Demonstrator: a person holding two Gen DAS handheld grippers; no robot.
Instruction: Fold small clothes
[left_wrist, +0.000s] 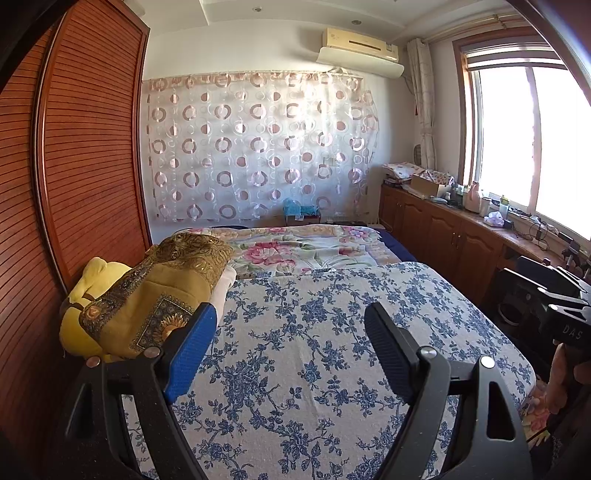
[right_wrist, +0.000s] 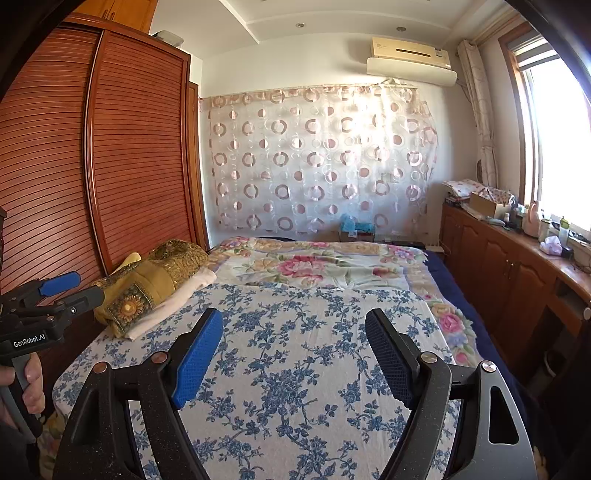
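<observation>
No small garment shows on the blue-flowered sheet (left_wrist: 314, 332), which lies flat over the near half of the bed. My left gripper (left_wrist: 290, 314) hovers open above it, with nothing between its blue pad and black pad. My right gripper (right_wrist: 293, 315) is open as well and holds nothing over the same sheet (right_wrist: 295, 369). Each gripper appears in the other's view: the left gripper (right_wrist: 83, 286) at the left edge with a hand on its grip, the right gripper (left_wrist: 515, 267) at the right edge. A folded white cloth (right_wrist: 177, 299) lies under a gold patterned pillow (right_wrist: 155, 280).
A yellow plush toy (left_wrist: 88, 288) and the gold pillow (left_wrist: 159, 295) sit against the slatted wooden wardrobe (left_wrist: 81, 147) on the left. A pink-flowered blanket (right_wrist: 314, 266) covers the far half of the bed. Wooden cabinets (right_wrist: 498, 266) with clutter run under the window on the right.
</observation>
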